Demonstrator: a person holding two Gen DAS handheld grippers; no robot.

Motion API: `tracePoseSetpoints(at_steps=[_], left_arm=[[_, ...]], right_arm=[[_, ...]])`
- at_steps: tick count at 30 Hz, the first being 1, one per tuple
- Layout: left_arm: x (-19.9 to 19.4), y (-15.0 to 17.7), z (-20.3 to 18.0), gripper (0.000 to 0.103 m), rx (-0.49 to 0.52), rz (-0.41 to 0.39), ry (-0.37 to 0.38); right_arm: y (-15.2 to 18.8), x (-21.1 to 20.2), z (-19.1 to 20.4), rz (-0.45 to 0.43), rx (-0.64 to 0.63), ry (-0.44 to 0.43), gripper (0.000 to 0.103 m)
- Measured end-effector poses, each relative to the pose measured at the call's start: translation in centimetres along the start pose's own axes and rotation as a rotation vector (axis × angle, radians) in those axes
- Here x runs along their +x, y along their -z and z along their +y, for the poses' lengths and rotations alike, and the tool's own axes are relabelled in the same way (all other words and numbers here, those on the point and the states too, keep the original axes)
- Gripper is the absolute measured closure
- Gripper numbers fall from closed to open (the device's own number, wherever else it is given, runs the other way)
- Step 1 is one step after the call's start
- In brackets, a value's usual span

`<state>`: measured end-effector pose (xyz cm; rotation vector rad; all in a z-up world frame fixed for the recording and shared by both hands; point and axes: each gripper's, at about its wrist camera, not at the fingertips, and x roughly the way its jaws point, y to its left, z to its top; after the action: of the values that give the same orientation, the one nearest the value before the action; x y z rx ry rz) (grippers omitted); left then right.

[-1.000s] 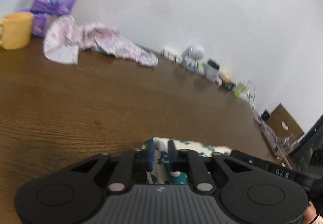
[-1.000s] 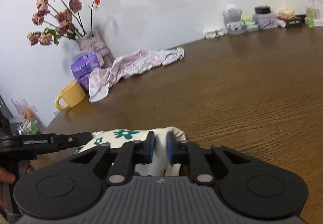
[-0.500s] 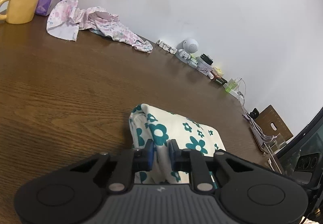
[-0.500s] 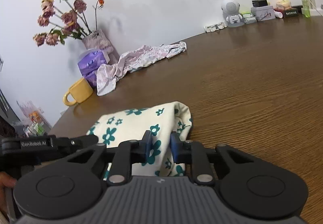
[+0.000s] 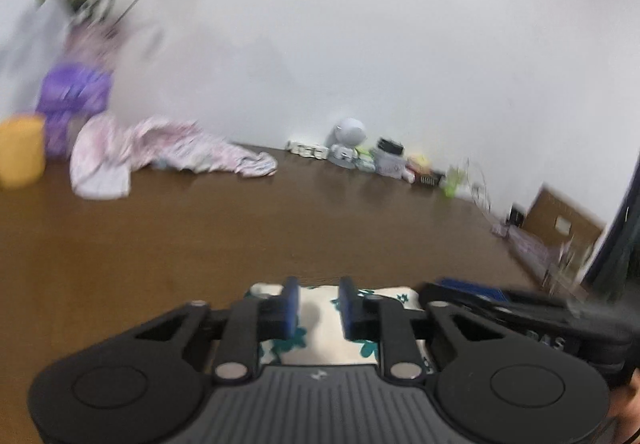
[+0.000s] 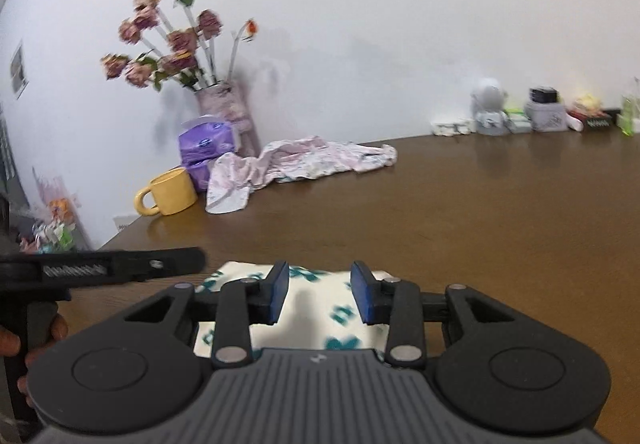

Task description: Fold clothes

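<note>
Looking along the left gripper: parted, gripping nothing, poised over a folded cream floral cloth on the brown table. Looking along the right gripper: just widened, released, cloth lying flat beneath the gap.

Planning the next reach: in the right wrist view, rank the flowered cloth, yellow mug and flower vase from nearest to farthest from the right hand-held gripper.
1. Flowered cloth, under the right hand-held gripper.
2. Yellow mug, far left.
3. Flower vase, by the wall.
</note>
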<state>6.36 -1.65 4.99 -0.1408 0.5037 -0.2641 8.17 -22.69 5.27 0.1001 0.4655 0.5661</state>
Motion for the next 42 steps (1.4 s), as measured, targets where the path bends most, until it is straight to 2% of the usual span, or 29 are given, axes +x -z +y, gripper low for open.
tracePoseSetpoints(at_steps=[1, 3, 4, 9, 14, 16, 18, 21, 27, 30, 31, 34, 37, 42], left_arm=[[0.6, 0.1, -0.4, 0.093, 0.025, 0.016, -0.01], [1.8, 0.4, -1.0, 0.094, 0.056, 0.051, -0.023], [2.3, 0.6, -1.1, 0.094, 0.066, 0.067, -0.03], [2.9, 1.1, -1.1, 0.094, 0.094, 0.119, -0.033], [2.9, -1.2, -2.0, 0.092, 0.159, 0.089, 0.017], [3.9, -1.7, -2.7, 0.094, 0.206, 0.125, 0.039], [5.4, -1.4, -3.1, 0.099, 0.24, 0.194, 0.048], [6.6, -0.9, -2.5, 0.099, 0.22, 0.238, 0.063], [6.6, -0.7, -1.4, 0.099, 0.149, 0.243, 0.092], [5.4, -1.9, -0.9, 0.097, 0.119, 0.216, 0.136], [4.9, -2.4, -0.8, 0.093, 0.121, 0.195, 0.148], [4.8, -3.5, -0.9, 0.093, 0.153, 0.195, 0.152], [7.1, -3.3, -0.5, 0.094, 0.173, 0.292, 0.142], [7.8, -2.3, 0.1, 0.094, 0.18, 0.308, 0.159]], right_arm=[[-0.1, 0.7, 0.3, 0.012, -0.014, -0.004, 0.07], [-0.1, 2.0, 0.8, 0.047, -0.031, -0.008, 0.08], [0.0, 2.6, 0.9, 0.068, -0.036, -0.007, 0.082], [1.1, 3.9, 1.4, 0.123, -0.082, 0.016, 0.082], [0.6, 3.5, 1.9, 0.128, -0.112, 0.02, 0.082], [0.5, 3.6, 2.1, 0.136, -0.119, 0.02, 0.082], [0.6, 4.0, 2.1, 0.149, -0.126, 0.024, 0.082], [1.3, 4.5, 1.9, 0.165, -0.121, 0.033, 0.082], [1.9, 4.6, 1.8, 0.154, -0.123, 0.035, 0.082], [1.4, 3.2, 2.0, 0.13, -0.125, 0.022, 0.082], [1.2, 2.6, 2.1, 0.121, -0.122, 0.016, 0.082], [0.8, 0.7, 2.7, 0.095, -0.139, -0.005, 0.08], [1.0, 0.6, 3.4, 0.101, -0.162, -0.007, 0.08], [2.0, 2.9, 3.7, 0.176, -0.139, 0.002, 0.08]])
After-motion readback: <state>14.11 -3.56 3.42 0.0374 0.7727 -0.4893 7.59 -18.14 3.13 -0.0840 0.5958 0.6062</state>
